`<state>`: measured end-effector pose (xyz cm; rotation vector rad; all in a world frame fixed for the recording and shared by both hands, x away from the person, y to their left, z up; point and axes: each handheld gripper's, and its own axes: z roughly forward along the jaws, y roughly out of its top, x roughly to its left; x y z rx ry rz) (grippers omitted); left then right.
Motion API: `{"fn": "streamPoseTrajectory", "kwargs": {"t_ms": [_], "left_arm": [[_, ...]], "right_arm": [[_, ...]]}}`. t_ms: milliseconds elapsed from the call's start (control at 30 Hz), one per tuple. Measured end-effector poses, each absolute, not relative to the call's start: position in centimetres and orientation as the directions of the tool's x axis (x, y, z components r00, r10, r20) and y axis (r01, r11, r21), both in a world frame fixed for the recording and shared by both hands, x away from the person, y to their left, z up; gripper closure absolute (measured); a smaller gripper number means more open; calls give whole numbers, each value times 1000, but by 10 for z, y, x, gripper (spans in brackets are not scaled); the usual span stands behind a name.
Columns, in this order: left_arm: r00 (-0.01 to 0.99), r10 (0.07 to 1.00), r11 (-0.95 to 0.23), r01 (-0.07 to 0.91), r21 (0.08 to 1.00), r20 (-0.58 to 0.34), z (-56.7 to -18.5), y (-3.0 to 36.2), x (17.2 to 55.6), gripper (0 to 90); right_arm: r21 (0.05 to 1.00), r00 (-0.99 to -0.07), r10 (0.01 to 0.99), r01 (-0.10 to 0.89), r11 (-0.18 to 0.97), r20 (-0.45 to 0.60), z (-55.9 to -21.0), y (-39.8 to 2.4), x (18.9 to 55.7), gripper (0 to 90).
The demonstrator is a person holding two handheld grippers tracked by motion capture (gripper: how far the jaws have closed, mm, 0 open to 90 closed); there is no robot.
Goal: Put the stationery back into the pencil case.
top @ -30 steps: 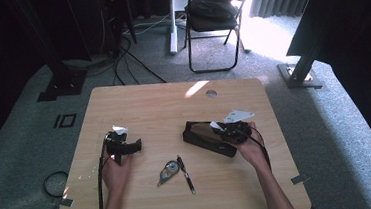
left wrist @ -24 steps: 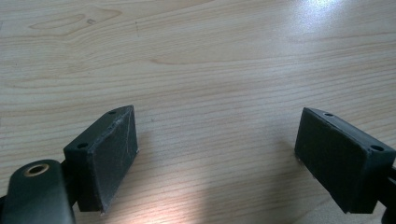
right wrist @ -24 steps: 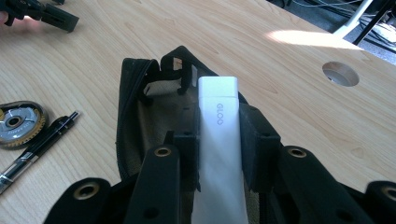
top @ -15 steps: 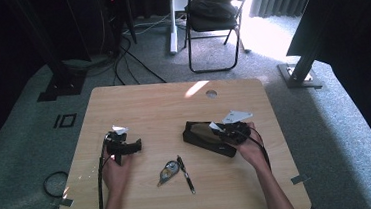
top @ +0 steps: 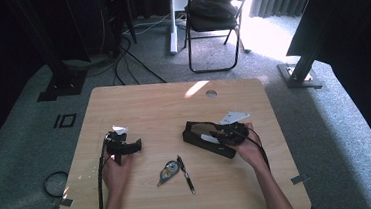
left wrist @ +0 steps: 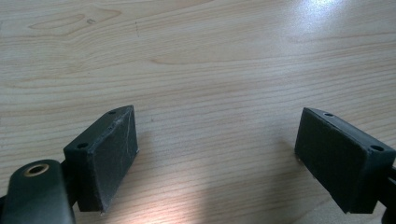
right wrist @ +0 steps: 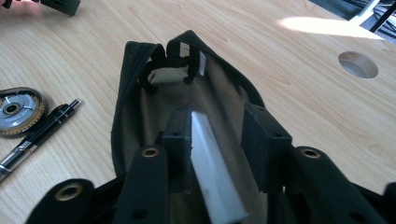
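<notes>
While my right gripper (right wrist: 219,149) sits with its tips inside the open black fabric pouch (right wrist: 140,84), a white flat plastic stick (right wrist: 210,163) lies between its jaws, resting against the left one. The jaws have just been opening, and a clear gap now separates the stick from the right jaw, so I no longer clamp it; the stick lies on the pouch's tan lining, inside the opening. In the high view the pouch (top: 196,134) lies on the right half of the light wooden table (top: 163,106), and my right gripper (top: 226,134) rests over its near end with my right hand (top: 247,147) behind it.

My left gripper (top: 126,146) lies on the left half of the table, well apart from the pouch, held by my left hand (top: 114,170). Its own view shows the jaws standing wide apart with bare wood grain between them, nothing gripped.

Between my two hands, nearer the front edge, lie a small round correction-tape dispenser with a grey wheel (top: 168,172) and, just beside it, a black pen (top: 185,173). In the right gripper view the same dispenser (right wrist: 16,109) and pen (right wrist: 42,135) lie left of the pouch, close to it but apart from its edge. A round cable hole (right wrist: 357,64) is cut in the table beyond the pouch.
</notes>
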<state>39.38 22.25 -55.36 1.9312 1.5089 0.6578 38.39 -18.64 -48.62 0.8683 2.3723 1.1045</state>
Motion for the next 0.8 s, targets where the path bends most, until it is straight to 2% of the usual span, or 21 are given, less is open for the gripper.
{"fn": "streamPoseTrajectory", "kwargs": {"t_ms": [233, 800], "left_arm": [[233, 972, -179, 678, 713, 22, -554, 222, 394, 134], [233, 972, -179, 678, 713, 22, -554, 222, 394, 134]], "right_arm": [[799, -731, 678, 360, 482, -80, -480, -187, 378, 585], [820, -742, 665, 326, 471, -86, -472, -179, 362, 576]]}}
